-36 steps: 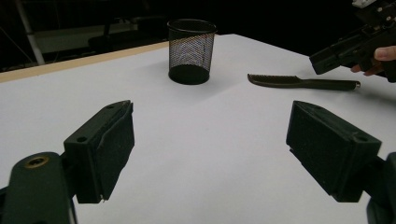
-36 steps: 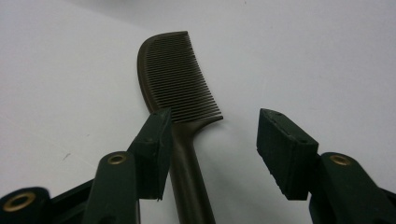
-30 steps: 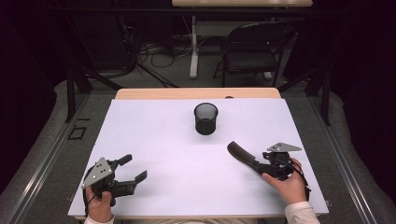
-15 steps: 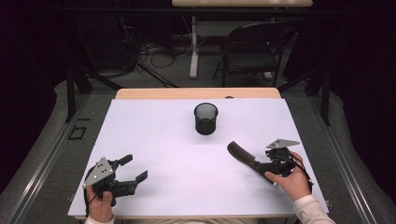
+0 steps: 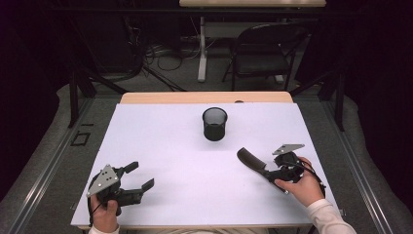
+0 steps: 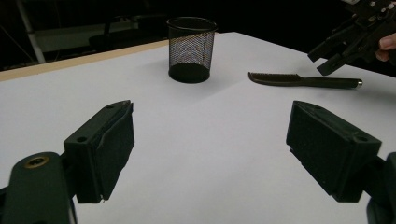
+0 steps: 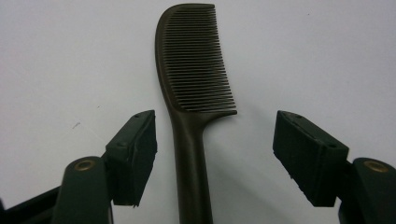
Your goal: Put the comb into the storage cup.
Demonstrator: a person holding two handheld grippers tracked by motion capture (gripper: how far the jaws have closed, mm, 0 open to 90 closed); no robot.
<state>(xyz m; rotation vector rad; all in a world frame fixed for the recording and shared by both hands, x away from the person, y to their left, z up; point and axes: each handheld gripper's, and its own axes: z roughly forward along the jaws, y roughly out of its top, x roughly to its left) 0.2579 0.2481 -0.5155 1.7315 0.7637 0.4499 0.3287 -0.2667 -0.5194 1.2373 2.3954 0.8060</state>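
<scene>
- Comb point(image 7: 196, 88) lies flat on the white table sheet point(image 5: 170, 146), its handle running between the jaws of the right gripper point(image 7: 215, 154); neither pad touches it, clear gaps on both sides.
- Right gripper: jaws have just been opening and now stand spread, released, with the comb's handle between them but not pinched.
- High view: right gripper point(image 5: 272, 171) sits at the near right of the sheet, held in the person's right hand point(image 5: 301, 186); the comb point(image 5: 251, 160) angles from it up and left, toothed end farthest from the hand.
- Left gripper view: the comb point(image 6: 299, 80) rests on the sheet; the right gripper point(image 6: 338, 44) hangs just above its handle end.
- Left gripper point(image 6: 210, 149): jaws spread wide, nothing between them, bare sheet ahead.
- High view: left gripper point(image 5: 139, 176) at the near left corner, held in the left hand point(image 5: 104, 212), well apart from the comb.
- Black mesh cup point(image 5: 215, 124) stands upright toward the far middle of the sheet, apart from the comb and both grippers.
- Beyond the table: a dark chair point(image 5: 265, 53) on the floor.
</scene>
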